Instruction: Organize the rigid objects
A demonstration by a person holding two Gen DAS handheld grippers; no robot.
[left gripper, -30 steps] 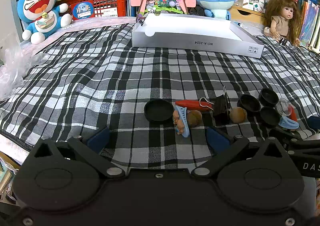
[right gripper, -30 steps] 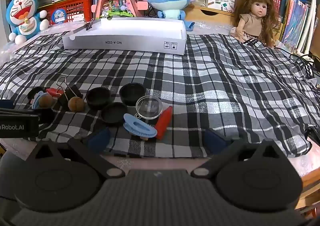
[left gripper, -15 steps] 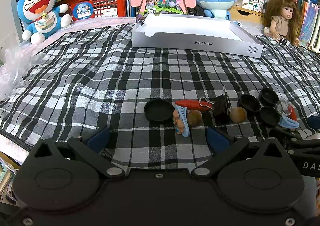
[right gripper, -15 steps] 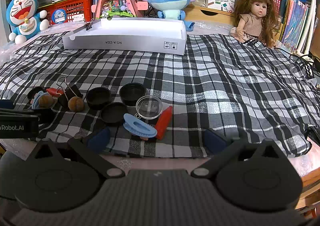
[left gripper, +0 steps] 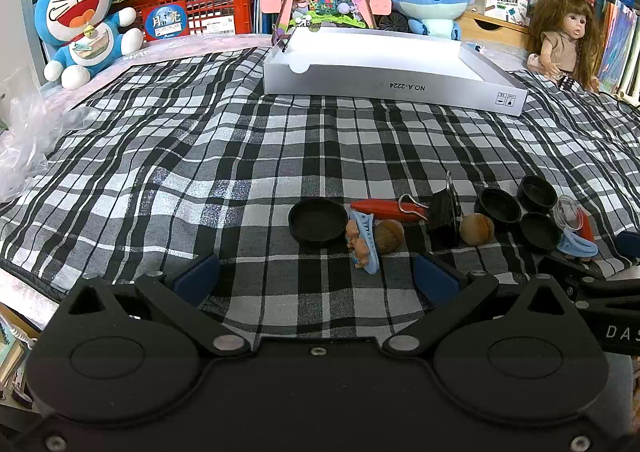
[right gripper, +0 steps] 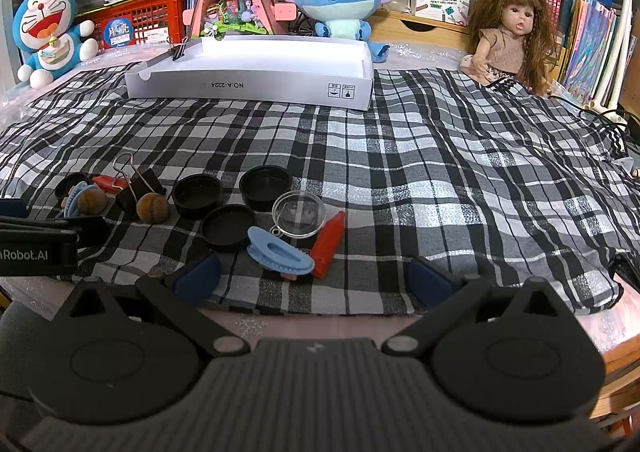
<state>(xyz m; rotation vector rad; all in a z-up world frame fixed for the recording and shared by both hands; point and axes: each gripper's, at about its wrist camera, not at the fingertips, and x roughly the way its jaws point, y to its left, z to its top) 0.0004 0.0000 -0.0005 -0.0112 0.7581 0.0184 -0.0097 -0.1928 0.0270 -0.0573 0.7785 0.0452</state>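
No change over the last second: both grippers remain stationary, jaws spread wide and empty. The left gripper [left gripper: 316, 272] faces a black lid [left gripper: 318, 221]; the right gripper [right gripper: 314, 278] faces a blue hair clip [right gripper: 280, 255]. The white tray [right gripper: 256, 86] stands well apart; sorting not begun.

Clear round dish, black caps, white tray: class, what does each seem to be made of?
Clear round dish: glossy transparent plastic, probably; the plaid shows through. Black caps: matte moulded plastic, seemingly. White tray: smooth cardboard, with printed label and folded edges.
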